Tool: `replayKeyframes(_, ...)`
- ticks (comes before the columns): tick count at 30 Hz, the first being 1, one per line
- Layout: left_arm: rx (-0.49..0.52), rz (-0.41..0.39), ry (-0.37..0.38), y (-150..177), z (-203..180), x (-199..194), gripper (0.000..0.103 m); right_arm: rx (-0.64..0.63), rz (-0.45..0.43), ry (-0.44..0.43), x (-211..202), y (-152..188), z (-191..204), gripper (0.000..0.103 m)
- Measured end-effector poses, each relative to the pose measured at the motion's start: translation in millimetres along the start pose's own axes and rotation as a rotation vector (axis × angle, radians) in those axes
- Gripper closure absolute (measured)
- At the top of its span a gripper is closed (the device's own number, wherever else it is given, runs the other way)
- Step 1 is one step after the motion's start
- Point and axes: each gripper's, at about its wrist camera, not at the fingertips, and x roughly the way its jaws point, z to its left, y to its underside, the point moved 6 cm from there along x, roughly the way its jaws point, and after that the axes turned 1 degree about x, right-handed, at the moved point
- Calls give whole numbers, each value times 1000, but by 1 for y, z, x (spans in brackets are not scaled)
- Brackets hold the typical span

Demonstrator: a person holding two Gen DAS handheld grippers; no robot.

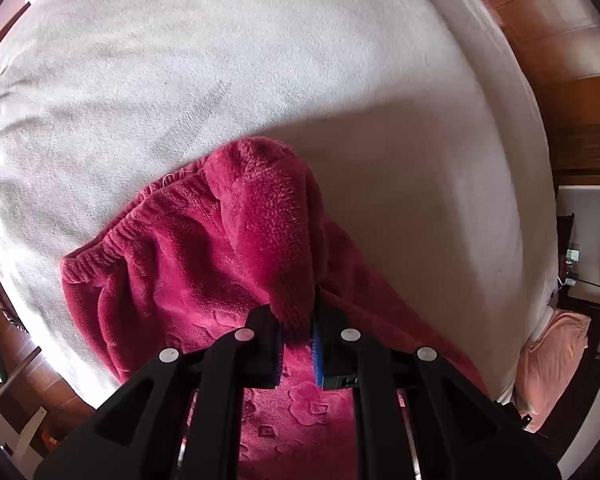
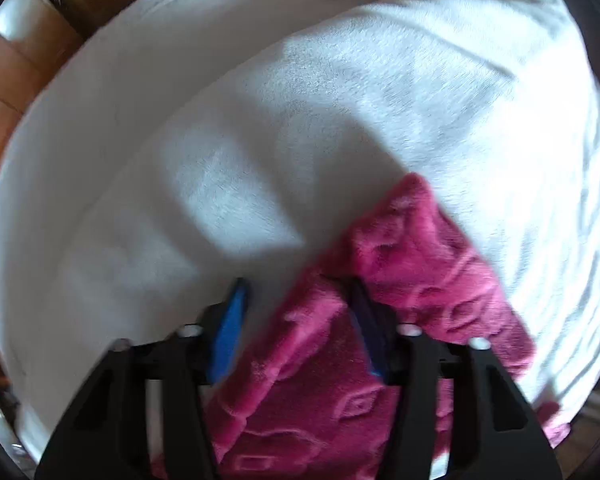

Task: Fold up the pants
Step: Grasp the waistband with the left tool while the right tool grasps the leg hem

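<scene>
A: Where are the pants [image 1: 204, 280]?

B: The crimson fleece pants lie on the bed [image 1: 260, 60], on its white blanket, elastic waistband toward the left in the left wrist view. Embossed flower shapes cover the fabric; no label or writing is legible.

A: Left gripper [image 1: 296, 332]?

B: Closed tight on a raised fold of the pants.

A: Right gripper [image 2: 296, 320]?

B: Partly open. Fabric lies between its jaws, against the right pad; the left blue pad [image 2: 230, 332] stands clear. The view is blurred.

Each black hand-held gripper [image 1: 296, 336] [image 2: 300, 320] has blue pads, white rivets.
</scene>
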Motion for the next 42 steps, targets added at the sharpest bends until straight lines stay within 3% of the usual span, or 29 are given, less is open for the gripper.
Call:
replayKeyframes(3, 8, -2, 7, -2, 2, -4, 93, -17, 6, 25, -10, 7, -6, 95)
replayKeyframes(11, 33, -11, 49, 2, 6, -21, 93, 3, -37, -87, -67, 35, -63, 98)
replayKeyframes(24, 95, -37, 187, 4, 34, -75, 95, 191, -86, -232, -150, 127, -183, 98)
replayKeyframes(33, 187, -13, 191, 9, 72, -104, 95, 286, -111, -217, -182, 214, -265, 98)
replayKeyframes(39, 295, 16, 152, 25, 101, -109, 95, 312, -72, -155, -166, 269, -308, 98)
replayKeyframes(42, 289, 45, 119, 34, 126, -99, 95, 317, -58, -117, -151, 285, -320, 98)
